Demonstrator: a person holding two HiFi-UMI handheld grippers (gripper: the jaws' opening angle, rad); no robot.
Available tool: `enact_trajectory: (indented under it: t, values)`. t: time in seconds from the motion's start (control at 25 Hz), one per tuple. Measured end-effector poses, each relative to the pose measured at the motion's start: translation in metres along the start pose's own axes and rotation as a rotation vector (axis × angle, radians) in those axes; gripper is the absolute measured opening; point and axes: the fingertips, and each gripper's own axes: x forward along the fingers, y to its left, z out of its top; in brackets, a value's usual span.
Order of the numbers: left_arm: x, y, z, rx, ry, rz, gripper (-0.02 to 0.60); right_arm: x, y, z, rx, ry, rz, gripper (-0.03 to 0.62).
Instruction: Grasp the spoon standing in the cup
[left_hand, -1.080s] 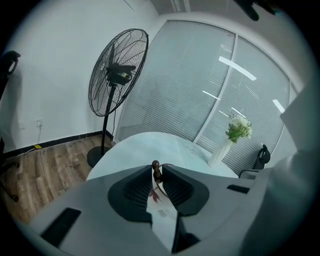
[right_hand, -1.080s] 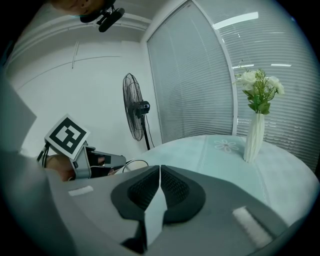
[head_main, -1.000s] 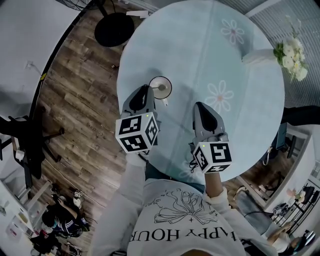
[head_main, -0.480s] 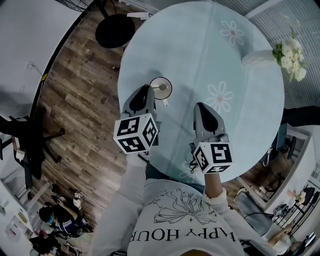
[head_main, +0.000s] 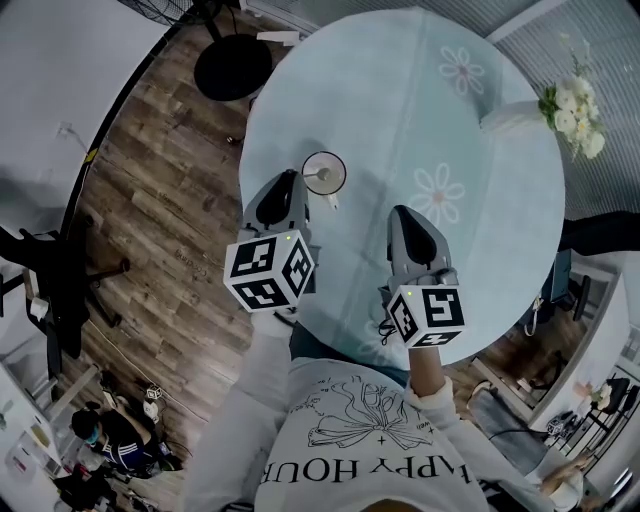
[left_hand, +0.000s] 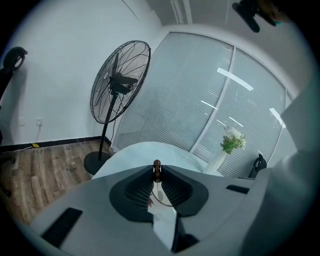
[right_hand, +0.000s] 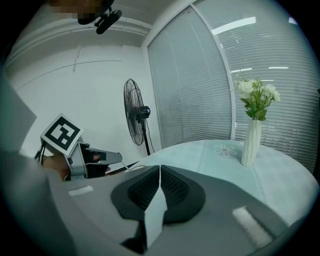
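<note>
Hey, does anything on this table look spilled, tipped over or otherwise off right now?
Nothing stands out. The cup sits upright on the table with no spill, the left tool pinches the spoon handle, and the vase stands straight.

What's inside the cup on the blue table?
A thin spoon with a dark-tipped handle stands in the small round cup, pinched by the left hand-held gripper. The cup's bottom cannot be made out.

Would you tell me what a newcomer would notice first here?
A round table in a pale daisy-print cloth fills the head view, a vase of white flowers at its right edge. Near its left edge the left gripper has its jaws closed on the dark tip of the spoon standing in the cup; the right gripper is shut and empty.
</note>
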Motion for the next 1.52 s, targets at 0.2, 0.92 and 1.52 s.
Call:
enact_trajectory:
  t: [0.2, 0.92, 1.52]
  values:
    - [-0.016, -0.006, 0.010, 0.007, -0.033, -0.004, 0.051, -0.010, 0.005, 0.008, -0.003, -0.029, 0.003, 0.018]
    - [-0.093, -0.038, 0.053, 0.053, -0.171, 0.012, 0.051, -0.054, 0.021, 0.064, -0.003, -0.189, 0.043, 0.018]
    - [-0.170, -0.063, 0.084, 0.071, -0.314, 0.033, 0.051, -0.096, 0.046, 0.108, -0.032, -0.309, 0.110, 0.017]
